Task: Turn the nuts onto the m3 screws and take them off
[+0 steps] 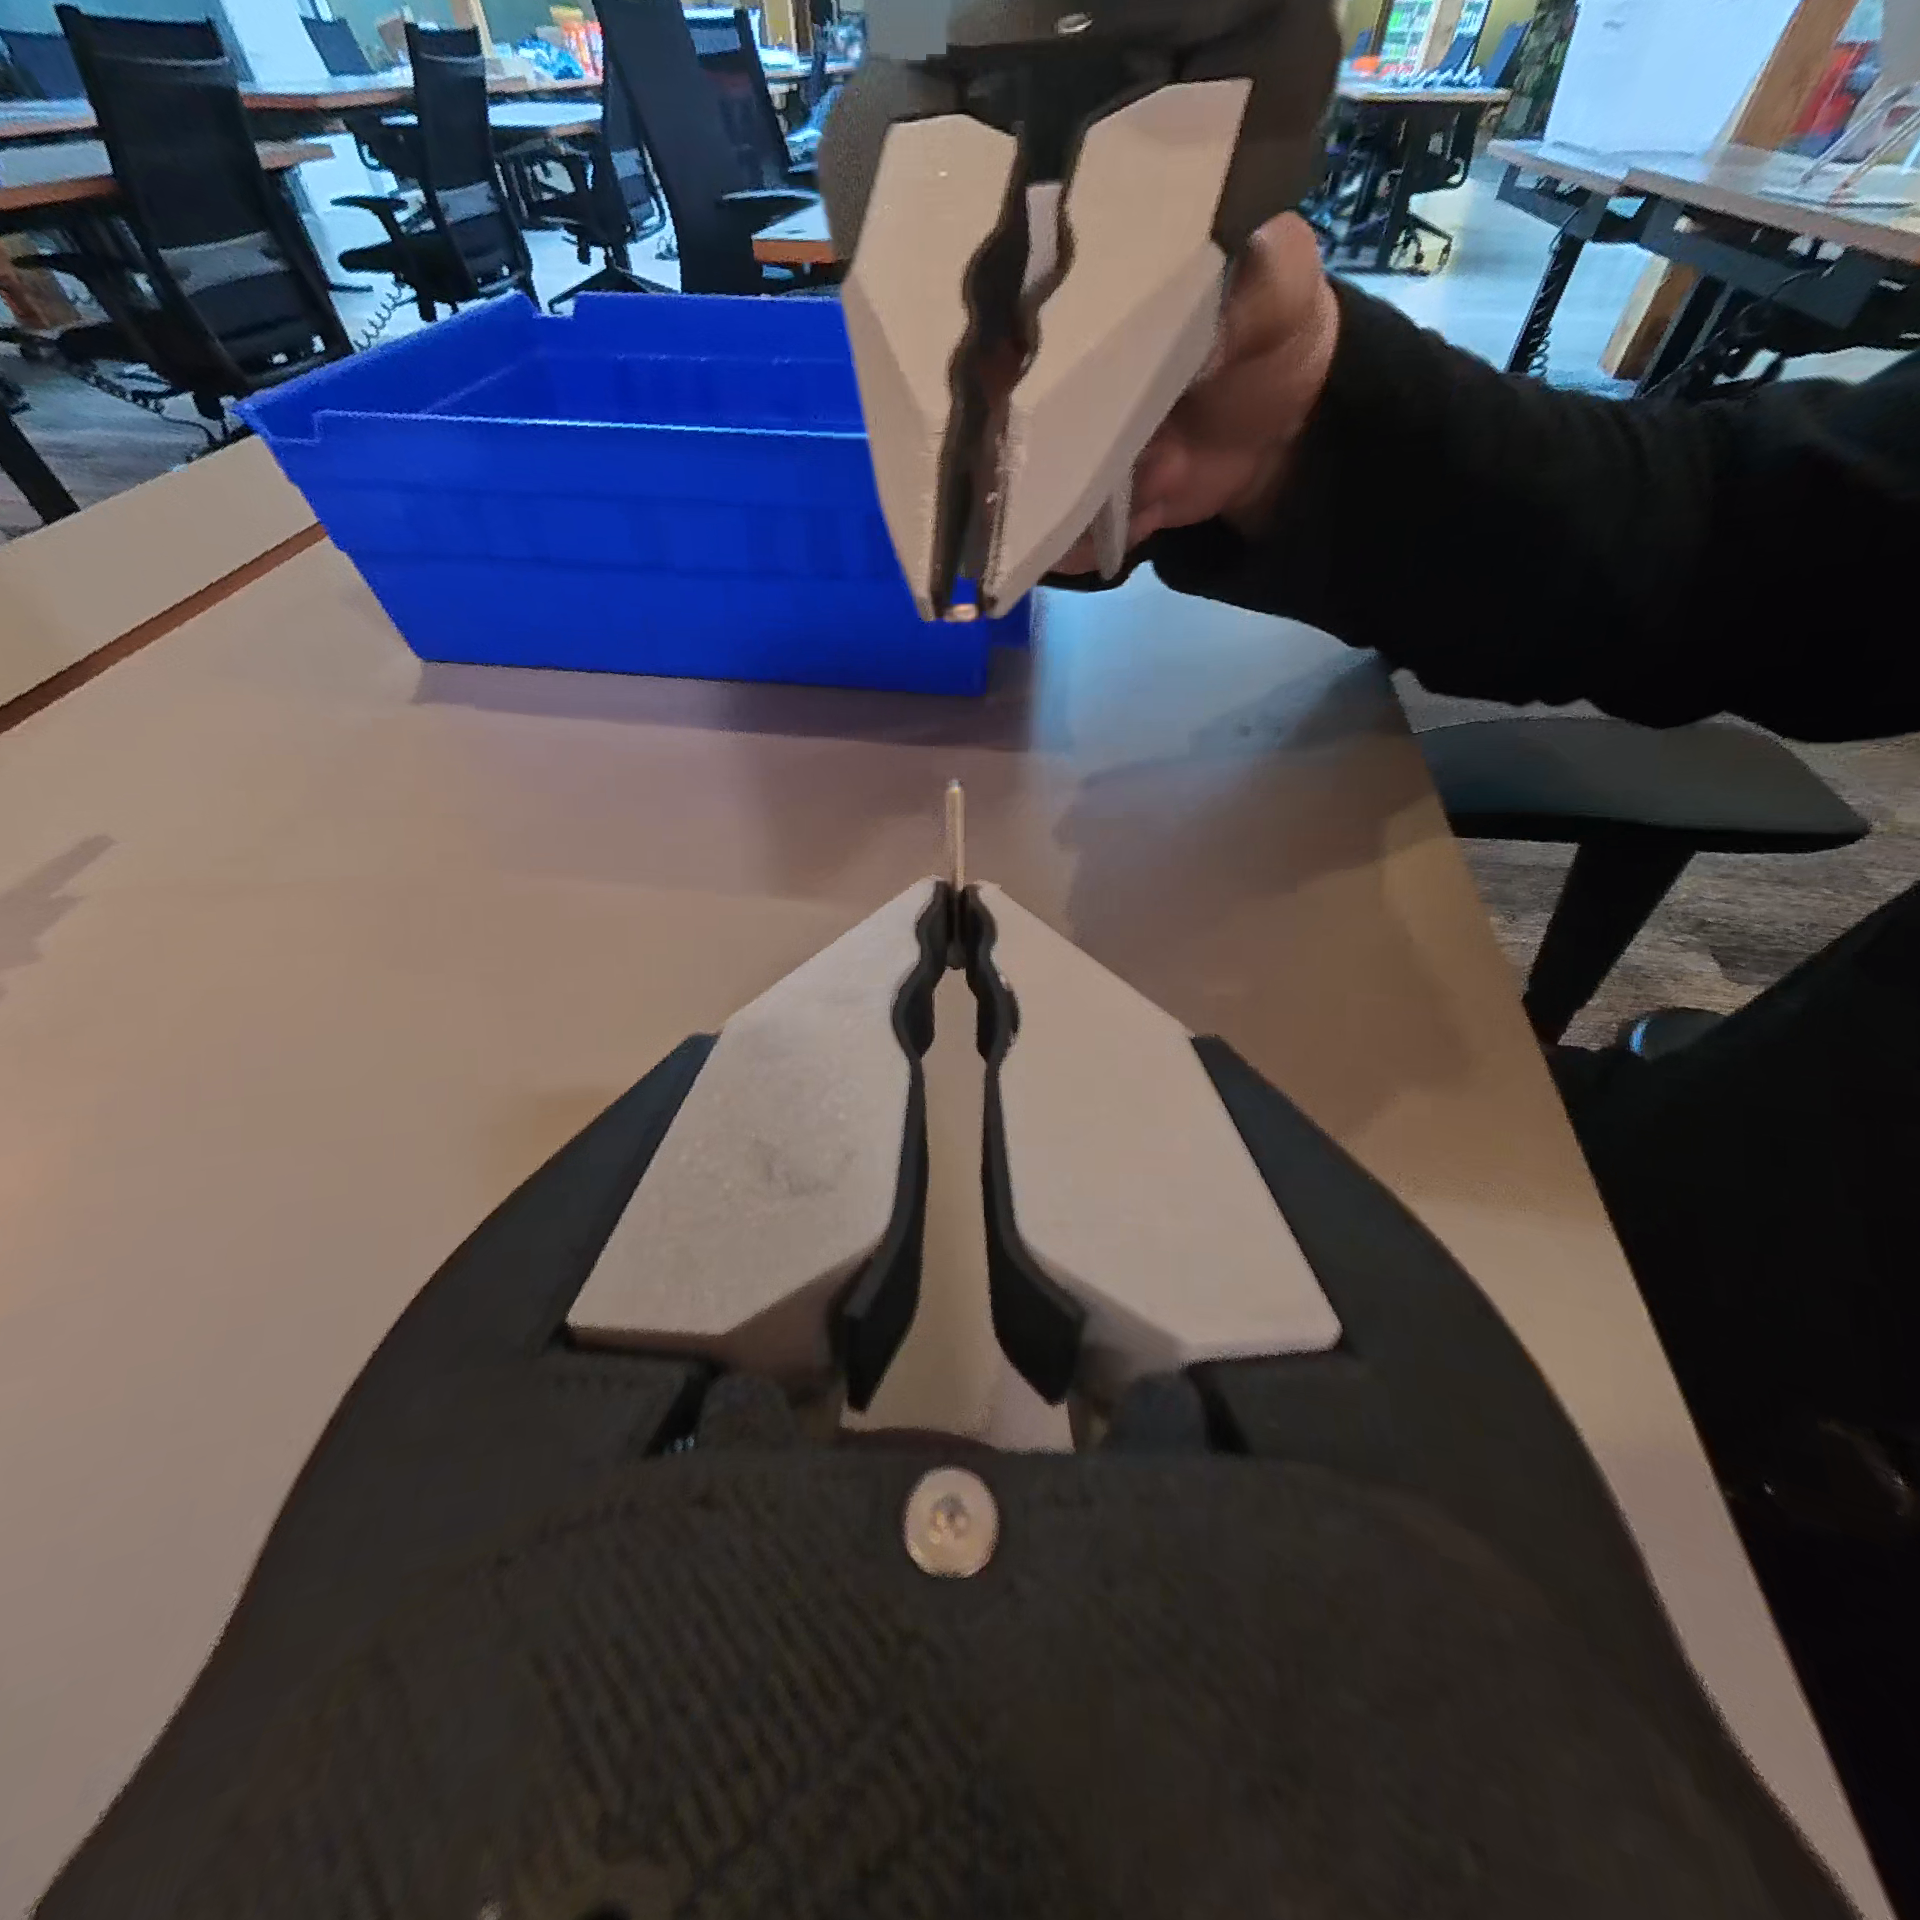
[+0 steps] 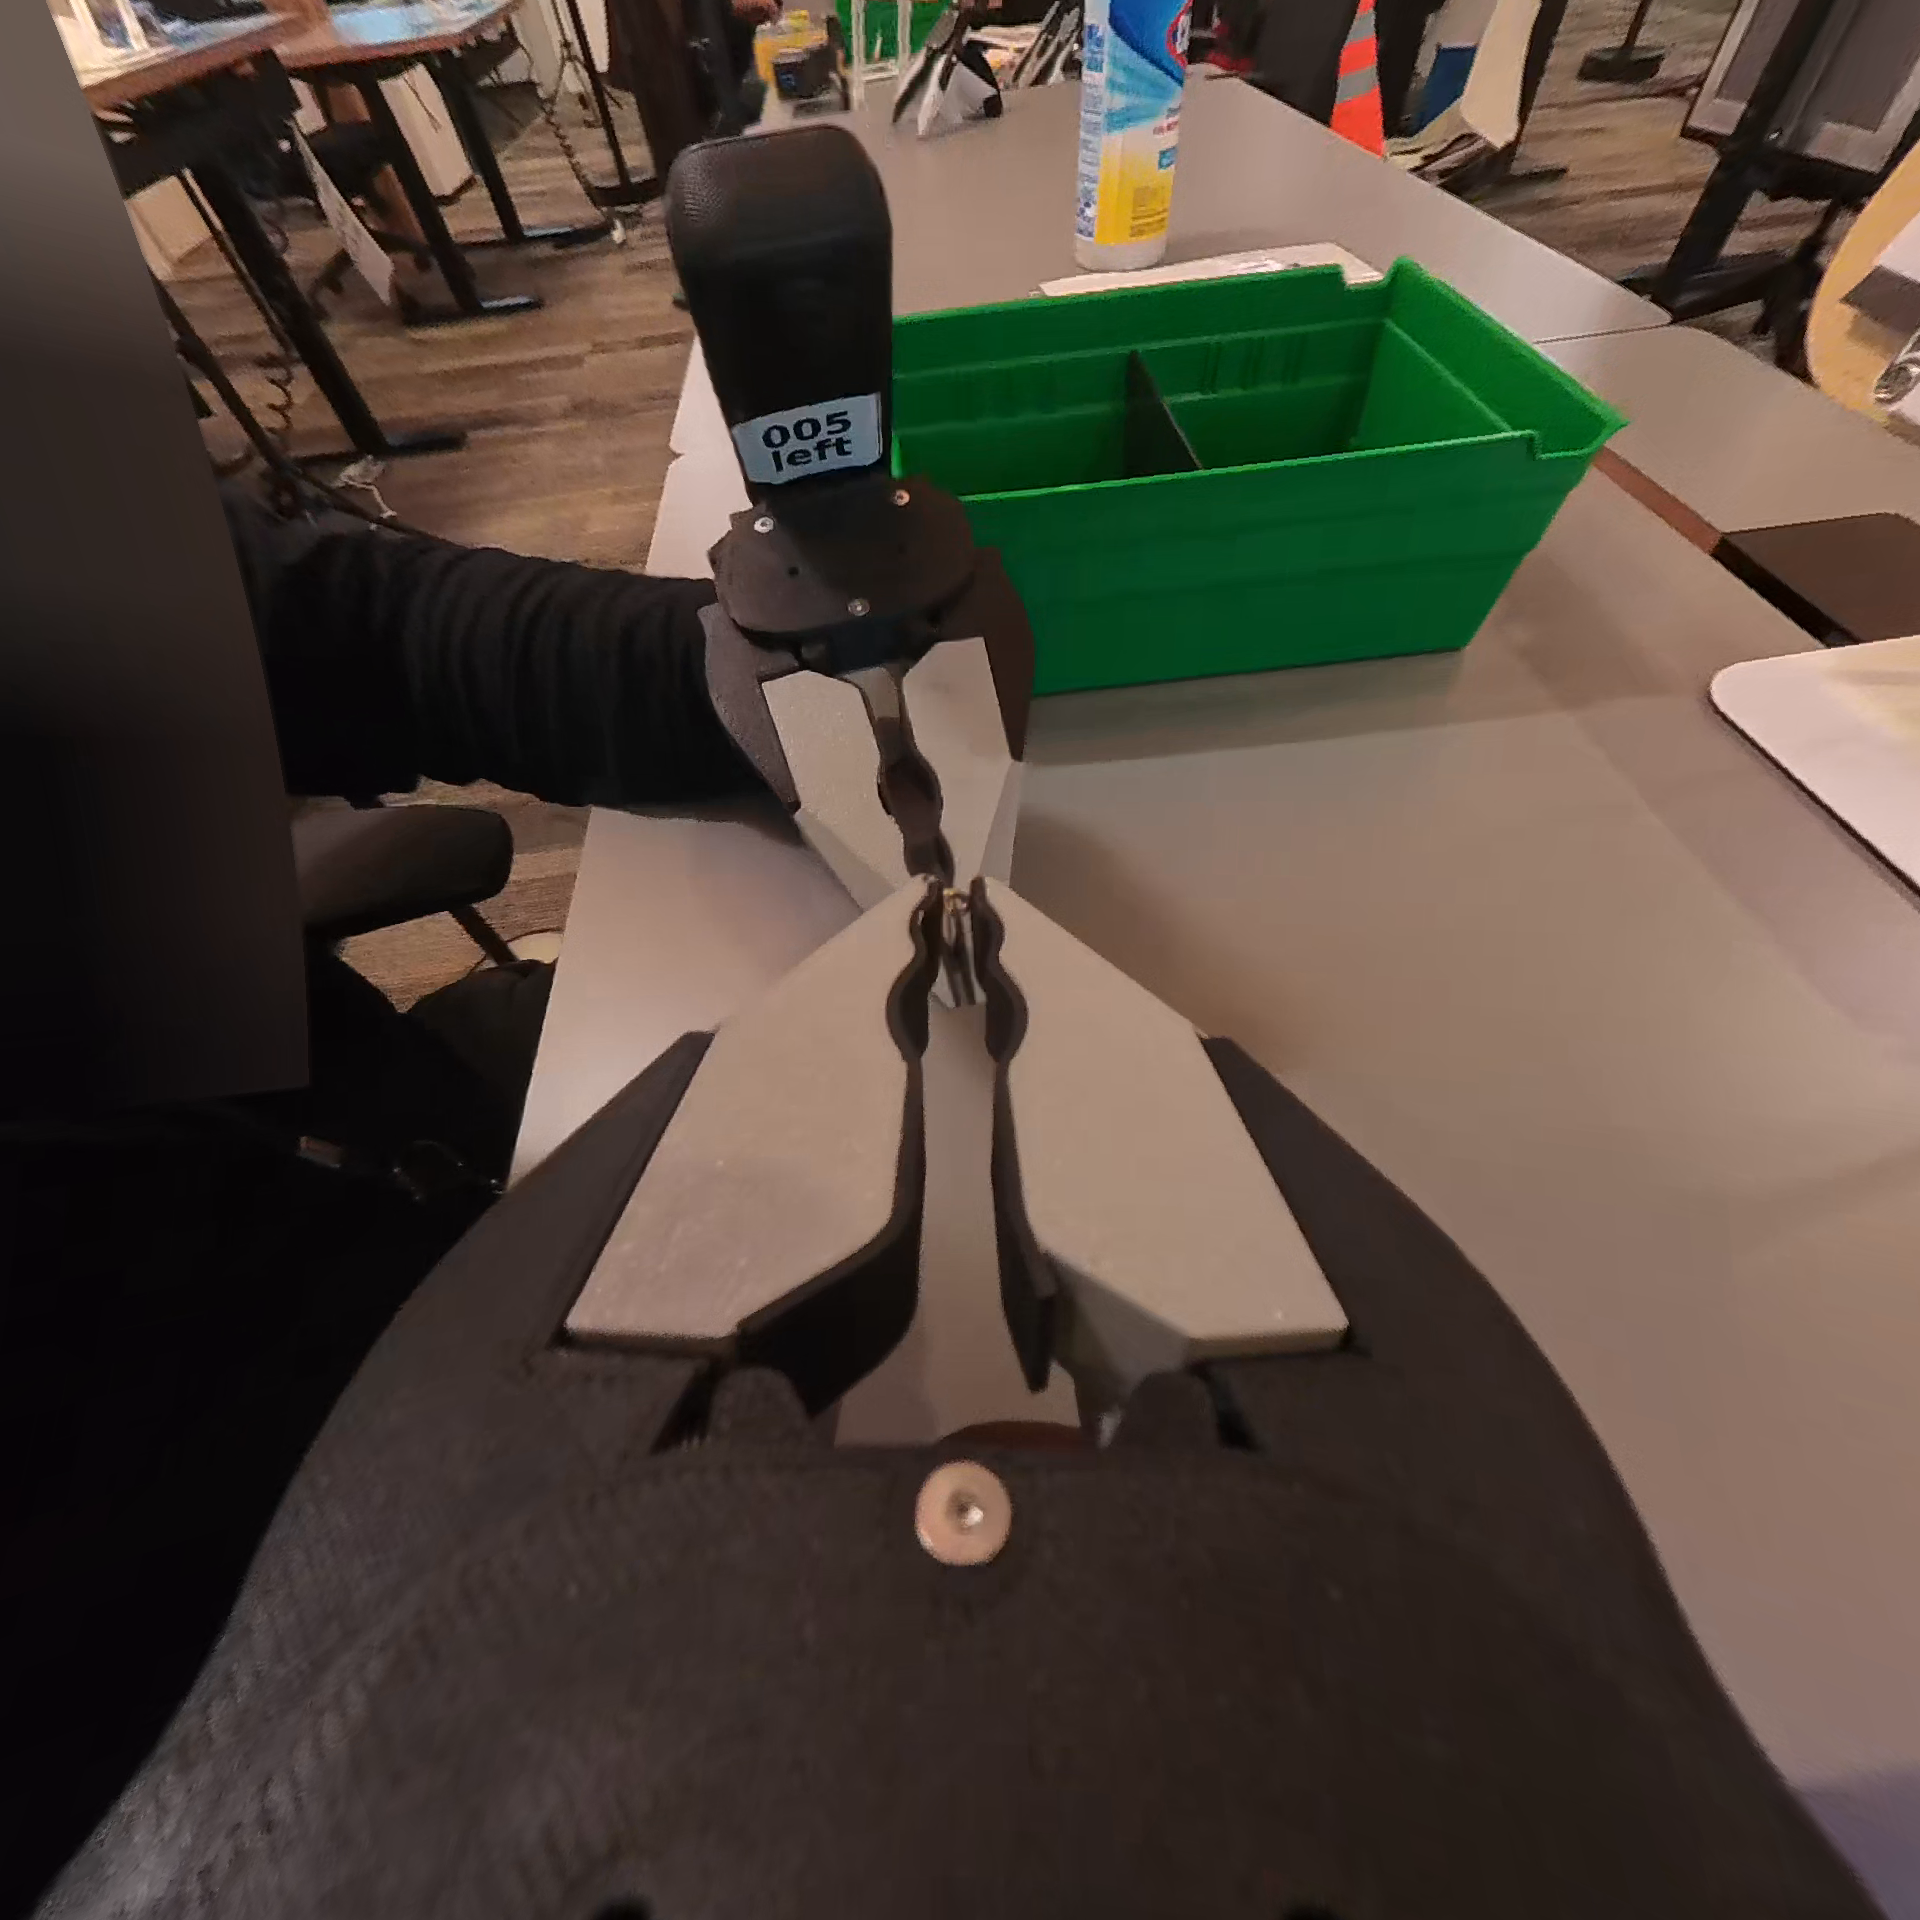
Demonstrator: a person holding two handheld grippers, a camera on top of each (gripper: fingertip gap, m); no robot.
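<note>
Two bins (image 1: 623,540) (image 2: 1247,561) on grey table (image 1: 416,935).

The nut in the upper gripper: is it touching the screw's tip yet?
Apart. The left wrist view shows bare table between the nut in the right gripper and the screw.

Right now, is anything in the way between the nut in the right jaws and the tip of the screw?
Nothing visible. The nut in the right gripper faces the screw held by the left gripper, with only open air between.
</note>
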